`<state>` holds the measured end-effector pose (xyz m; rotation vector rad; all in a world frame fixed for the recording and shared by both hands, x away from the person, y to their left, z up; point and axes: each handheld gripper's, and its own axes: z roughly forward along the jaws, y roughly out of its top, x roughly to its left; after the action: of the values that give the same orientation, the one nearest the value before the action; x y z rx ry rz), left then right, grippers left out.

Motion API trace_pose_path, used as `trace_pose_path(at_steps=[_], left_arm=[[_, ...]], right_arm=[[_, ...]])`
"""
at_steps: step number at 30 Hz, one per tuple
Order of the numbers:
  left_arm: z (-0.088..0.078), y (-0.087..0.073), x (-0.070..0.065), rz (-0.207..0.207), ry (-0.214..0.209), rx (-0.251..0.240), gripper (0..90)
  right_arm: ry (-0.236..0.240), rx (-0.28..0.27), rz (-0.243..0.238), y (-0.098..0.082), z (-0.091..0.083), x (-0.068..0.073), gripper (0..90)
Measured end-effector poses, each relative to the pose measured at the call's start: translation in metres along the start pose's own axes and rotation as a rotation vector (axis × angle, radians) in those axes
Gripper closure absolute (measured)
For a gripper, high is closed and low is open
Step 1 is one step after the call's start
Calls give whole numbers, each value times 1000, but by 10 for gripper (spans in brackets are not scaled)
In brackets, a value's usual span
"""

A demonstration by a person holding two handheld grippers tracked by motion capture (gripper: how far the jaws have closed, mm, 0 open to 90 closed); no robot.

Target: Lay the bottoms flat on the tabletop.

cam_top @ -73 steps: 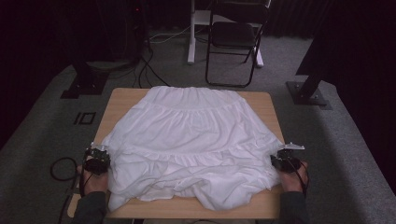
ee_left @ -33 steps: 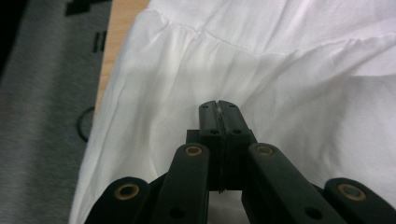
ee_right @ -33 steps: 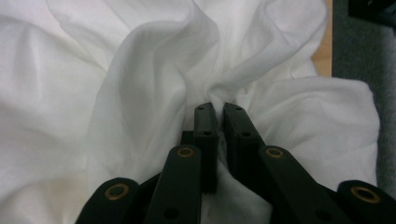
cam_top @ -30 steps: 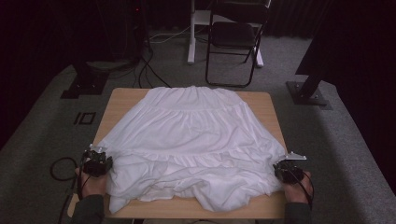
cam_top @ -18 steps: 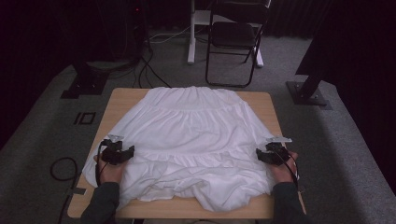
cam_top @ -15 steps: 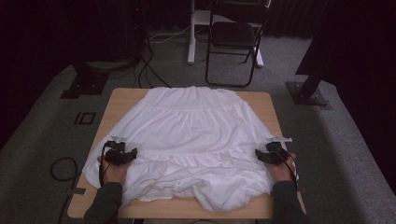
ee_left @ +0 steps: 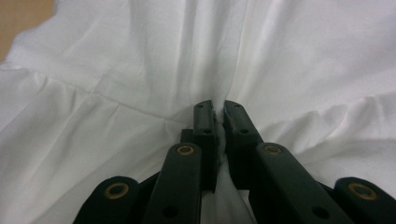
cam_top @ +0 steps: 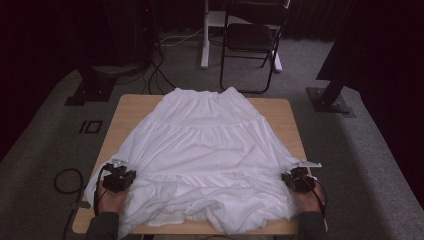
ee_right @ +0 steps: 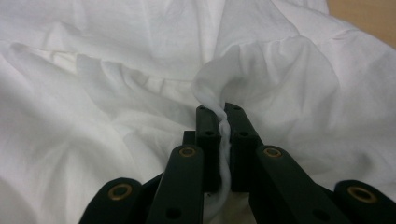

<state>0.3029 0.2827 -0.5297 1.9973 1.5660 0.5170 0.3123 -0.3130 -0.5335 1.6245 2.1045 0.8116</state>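
High view: the wooden table (cam_top: 125,112) takes up the middle of the frame, and the white skirt (cam_top: 210,150) is spread over most of it, waistband toward the upper centre, tiers widening toward the bottom edge, where the hem lies bunched and rumpled. A black folding chair (cam_top: 252,40) stands on the grey floor at the upper centre, behind the table.

The left gripper (cam_top: 118,178) sits at the lower left on the skirt's side edge, the right gripper (cam_top: 298,180) at the lower right on the opposite edge. Both have just been closing their jaws. In the left gripper view the left gripper (ee_left: 218,111) has its jaws drawn nearly together with a thin fold of the skirt (ee_left: 289,60) pinched between them. In the right gripper view the right gripper (ee_right: 219,112) is clamped the same way on a thicker twisted ridge of the skirt (ee_right: 116,56), which rises out of the jaws just by the gathered seam.

The cloth looks light, thin and very soft. It will likely sag and drape when lifted, and a single layer may slip. The gathered seams at the side edges, where the fabric is doubled, look like the surest places to grip, one on each side for even tension.
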Motion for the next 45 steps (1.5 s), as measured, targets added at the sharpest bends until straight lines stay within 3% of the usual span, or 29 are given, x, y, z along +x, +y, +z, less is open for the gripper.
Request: trace_pose_path(at_steps=[9,14,15,17,20,24,27,31,34,35,38,40,45], left_arm=[[-29,-36,-4,21,-28,13,849],[-37,-44,-6,24,-52,24,846],[-37,-44,-5,23,-61,10,812],[-38,-40,-2,-8,-74,-29,735],[-37,-28,2,-35,-63,-76,659],[-24,-13,5,-47,-47,-66,583],[-14,-10,4,-46,-32,-46,554],[-6,-12,3,-49,-19,-32,517],[-6,-13,4,-49,-23,-47,514],[-5,-13,4,-45,-20,-51,516],[-5,-13,2,-30,-8,-55,598],[-5,-14,1,-26,-8,-59,676],[-5,-15,-1,-17,-25,-60,789]], right_arm=[[-21,21,17,-48,-40,14,851],[-13,27,26,-58,-48,18,835],[-1,27,10,-60,-51,20,771],[15,-30,-22,-57,-52,21,638],[-12,-113,-30,-43,-54,22,535],[-32,-148,-26,-17,-48,24,479],[-54,-112,-40,-2,-35,26,459],[-93,-27,-31,1,-14,24,456],[-105,22,-12,-5,-4,18,465],[-92,7,3,-8,-4,16,494],[-103,23,13,-10,-10,12,730],[-115,27,18,-14,-14,10,831],[-135,20,46,-29,-25,9,871]])
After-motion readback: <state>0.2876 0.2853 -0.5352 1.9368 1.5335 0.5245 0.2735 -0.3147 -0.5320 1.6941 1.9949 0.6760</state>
